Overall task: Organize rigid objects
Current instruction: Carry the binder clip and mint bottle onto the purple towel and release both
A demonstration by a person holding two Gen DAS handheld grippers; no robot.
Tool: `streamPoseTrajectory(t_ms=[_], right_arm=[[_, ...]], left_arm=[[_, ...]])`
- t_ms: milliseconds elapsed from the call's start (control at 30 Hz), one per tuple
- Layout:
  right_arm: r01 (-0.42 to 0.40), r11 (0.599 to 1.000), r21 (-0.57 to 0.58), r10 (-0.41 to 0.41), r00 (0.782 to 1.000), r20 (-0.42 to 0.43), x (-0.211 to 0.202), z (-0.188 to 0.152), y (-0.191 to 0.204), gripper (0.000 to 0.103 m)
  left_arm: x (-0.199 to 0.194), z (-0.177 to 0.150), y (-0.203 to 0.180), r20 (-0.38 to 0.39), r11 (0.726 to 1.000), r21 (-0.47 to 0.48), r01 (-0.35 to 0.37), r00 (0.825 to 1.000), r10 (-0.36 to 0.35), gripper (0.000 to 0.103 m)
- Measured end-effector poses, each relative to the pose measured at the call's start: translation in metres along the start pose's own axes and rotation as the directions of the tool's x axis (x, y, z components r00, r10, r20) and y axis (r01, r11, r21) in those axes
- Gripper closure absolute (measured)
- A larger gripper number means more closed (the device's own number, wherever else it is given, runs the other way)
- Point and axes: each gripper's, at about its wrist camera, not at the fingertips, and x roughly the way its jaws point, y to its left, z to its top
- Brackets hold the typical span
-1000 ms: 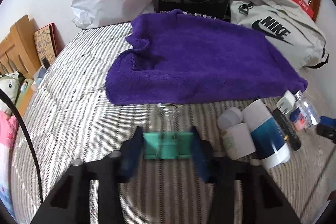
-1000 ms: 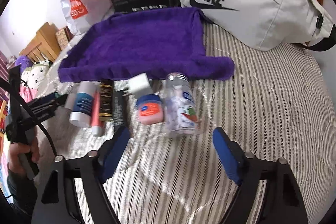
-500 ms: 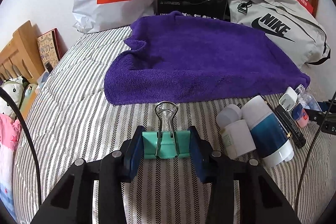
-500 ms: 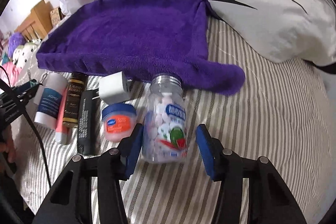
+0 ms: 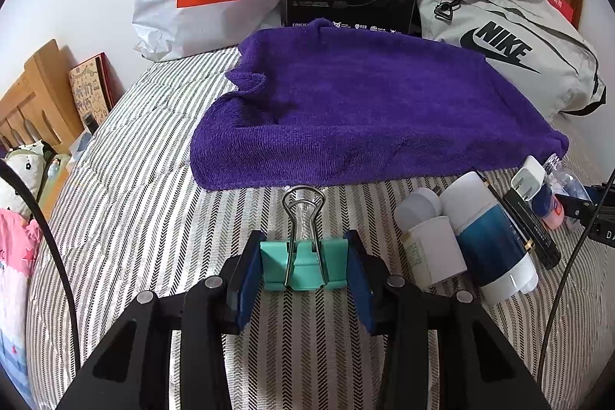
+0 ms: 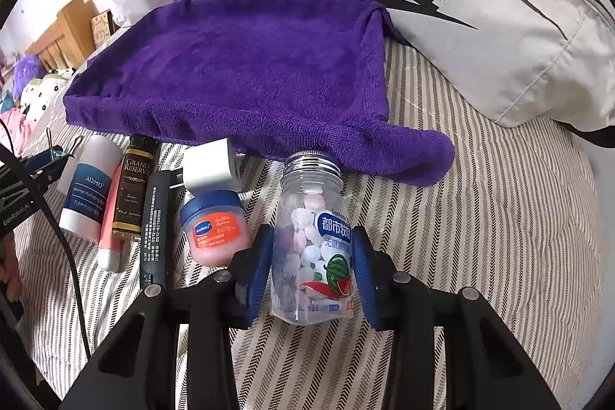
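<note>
Striped bed (image 6: 480, 218): right gripper (image 6: 312, 271) jaws just closed on slippery, rigid candy bottle (image 6: 312, 248) mid-body; left gripper (image 5: 304, 268) clamps light binder clip (image 5: 303, 266).

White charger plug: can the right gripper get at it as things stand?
Probably not yet. The right gripper is shut on the candy bottle, so it's occupied; the white charger plug lies uncovered beside the lip balm jar, against the purple towel.
</note>
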Motion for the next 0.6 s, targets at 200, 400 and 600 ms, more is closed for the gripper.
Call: streamPoseTrajectory(t_ms=[200, 400, 600], right_arm=[[0.010, 1.000, 0.026, -0.011, 0.998, 0.055, -0.004, -0.007, 0.000, 0.062], [0.012, 0.999, 0.043, -0.019, 0.988, 0.155, -0.008, -0.019, 0.000, 0.062], [0.017, 0.999, 0.046, -0.025, 0.986, 0.165, -0.008, -0.020, 0.001, 0.062]], left_arm=[[-0.001, -0.001, 0.001, 0.009, 1.000, -0.007, 0.005, 1.000, -0.005, 0.063], [-0.001, -0.001, 0.001, 0.010, 1.000, -0.008, 0.005, 1.000, -0.005, 0.063], [-0.001, -0.001, -0.001, 0.009, 1.000, -0.003, -0.002, 1.000, 0.002, 0.063]])
